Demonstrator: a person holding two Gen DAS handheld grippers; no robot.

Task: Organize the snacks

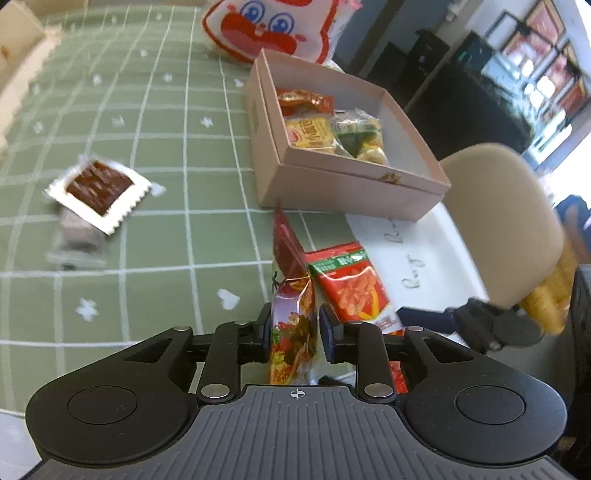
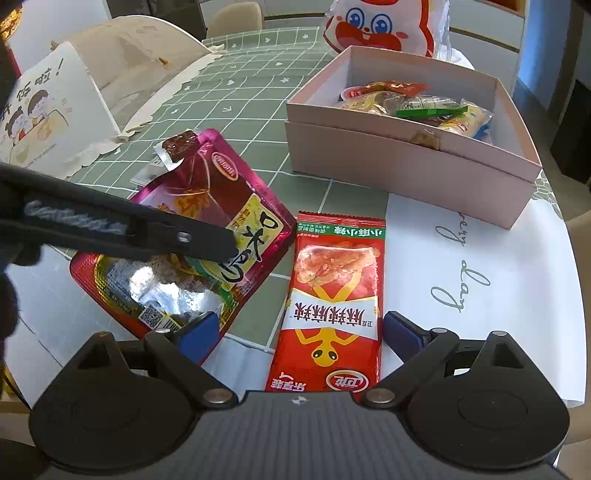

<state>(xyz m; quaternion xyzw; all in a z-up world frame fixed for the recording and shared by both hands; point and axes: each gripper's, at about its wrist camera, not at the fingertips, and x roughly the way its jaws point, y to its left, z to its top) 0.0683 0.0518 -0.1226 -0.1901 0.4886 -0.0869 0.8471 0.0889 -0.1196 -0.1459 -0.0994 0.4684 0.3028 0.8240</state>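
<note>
- Fingers of the left gripper stand narrowly apart with a magenta pouch edge-on between them. The pads look pressed to its two faces, which would explain why it stands tilted up instead of lying flat.
- That pouch sits in front of the pink box, near it but not touching. My reading is that it is gripped by its edge so it can be carried over the box wall.
- The right gripper has its fingers spread wide, one on each side of a red strip packet. One pad is just beside the packet's long edge, the other stands clear, and nothing is gripped.
- That packet lies flat on the counter in front of the box, lengthwise towards it and right beside the pouch. The wide straddle looks like readiness to close across its width.
- The box is open at the top and seems to sit nested in its own lid.
- Inside it lie several small packets: a red one, a yellow one and a clear one with green print. They crowd one side and part of the floor is bare, so there is likely room for more.
- A brown square sachet lies well apart from the box, out on the green cloth, not yet put away.
- A cartoon-faced bag stands just behind the box.
- White paper with script lies under the box's near corner.
</note>
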